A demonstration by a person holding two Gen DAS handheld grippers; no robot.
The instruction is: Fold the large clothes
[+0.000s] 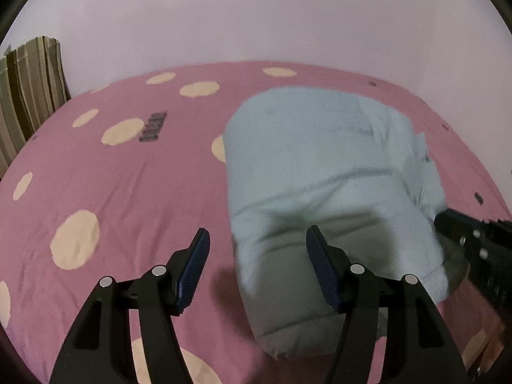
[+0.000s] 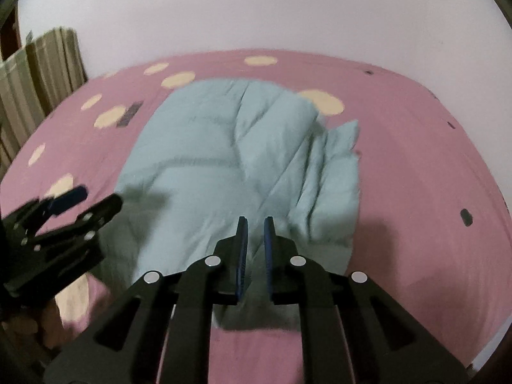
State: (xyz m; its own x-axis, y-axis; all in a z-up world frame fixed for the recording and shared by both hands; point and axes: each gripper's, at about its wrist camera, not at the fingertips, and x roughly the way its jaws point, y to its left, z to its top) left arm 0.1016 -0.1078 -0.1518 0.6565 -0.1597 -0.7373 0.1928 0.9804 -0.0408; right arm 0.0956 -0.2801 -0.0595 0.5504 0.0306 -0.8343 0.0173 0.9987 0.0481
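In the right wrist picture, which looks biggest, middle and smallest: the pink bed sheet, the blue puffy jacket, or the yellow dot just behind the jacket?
1. Pink bed sheet: fills most of the picture.
2. Blue puffy jacket: covers the middle of the sheet.
3. Yellow dot: smallest, though it lies farther from the camera and the jacket hides part of it.

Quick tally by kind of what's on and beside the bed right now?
Light blue padded garment, folded on the bed: 1
Pink dotted bedsheet: 1
Striped curtain: 1
Tools: 2, the left tool and the right tool
Total: 5
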